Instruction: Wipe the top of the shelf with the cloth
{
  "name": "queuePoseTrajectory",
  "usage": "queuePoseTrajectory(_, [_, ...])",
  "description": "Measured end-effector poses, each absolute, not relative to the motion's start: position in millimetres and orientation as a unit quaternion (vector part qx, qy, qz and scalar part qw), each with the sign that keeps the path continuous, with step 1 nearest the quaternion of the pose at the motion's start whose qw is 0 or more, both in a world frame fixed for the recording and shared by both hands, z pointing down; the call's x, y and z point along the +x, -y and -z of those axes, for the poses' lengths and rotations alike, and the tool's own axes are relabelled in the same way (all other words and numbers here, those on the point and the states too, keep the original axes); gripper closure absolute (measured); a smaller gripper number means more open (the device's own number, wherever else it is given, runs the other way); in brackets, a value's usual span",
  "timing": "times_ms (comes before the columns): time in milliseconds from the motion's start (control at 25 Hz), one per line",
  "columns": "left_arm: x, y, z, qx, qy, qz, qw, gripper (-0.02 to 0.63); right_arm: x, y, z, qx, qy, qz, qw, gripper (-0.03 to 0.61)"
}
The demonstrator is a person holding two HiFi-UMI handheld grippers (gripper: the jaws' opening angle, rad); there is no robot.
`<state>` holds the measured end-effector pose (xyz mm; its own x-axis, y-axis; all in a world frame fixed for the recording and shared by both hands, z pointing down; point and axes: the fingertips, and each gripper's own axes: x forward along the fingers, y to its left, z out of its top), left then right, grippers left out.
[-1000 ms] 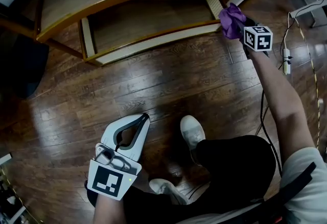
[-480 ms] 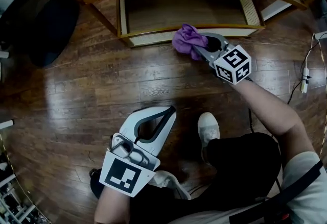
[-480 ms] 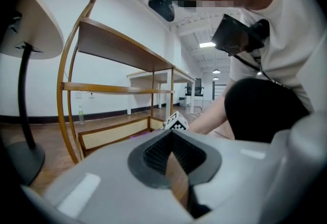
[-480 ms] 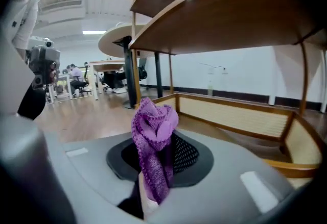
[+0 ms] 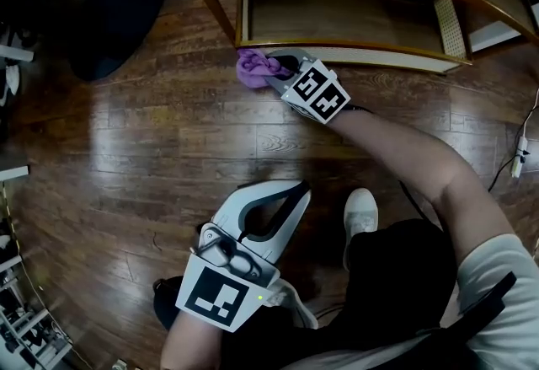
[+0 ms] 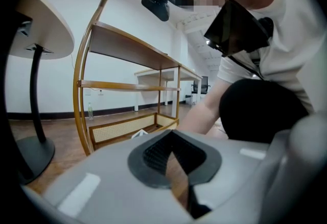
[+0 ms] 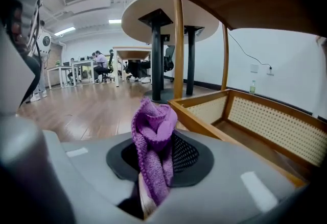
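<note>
Right gripper [image 5: 276,67] is clamping down on the purple cloth [image 5: 255,68], which is bunching up out of its jaws. It's hanging down low, right by the front left corner of the shelf's [image 5: 381,56] bottom frame, just over the wood floor [image 5: 152,149] and well below the top board. Left gripper [image 5: 296,190] is sitting closed with nothing in it, well back from the shelf and near the person's shoe [image 5: 362,212].
</note>
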<state>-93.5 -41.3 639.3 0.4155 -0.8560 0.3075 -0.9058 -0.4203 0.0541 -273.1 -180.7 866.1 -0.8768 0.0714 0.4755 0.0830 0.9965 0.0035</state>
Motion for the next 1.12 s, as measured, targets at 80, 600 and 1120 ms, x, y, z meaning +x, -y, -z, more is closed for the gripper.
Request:
queuePoseTrajectory(80, [-93.4, 42.2, -640.3, 0.837, 0.524, -0.116, 0.105, 0.592, -267.5, 189.6, -870.1, -0.028, 0.967, 0.017, 0.252, 0.491])
queuePoseTrajectory(600, [-71.7, 54.8, -653.9, 0.856, 0.49, -0.119, 0.113, 0.592, -120.3, 284.7, -889.7, 0.096, 0.952, -0.007, 0.291, 0.491])
queuePoseTrajectory(1120, [-49.6, 76.0, -670.0, 0.867, 0.465, -0.115, 0.137, 0.592, 62.4, 386.6, -904.9, 0.233, 0.909, -0.004, 0.346, 0.491])
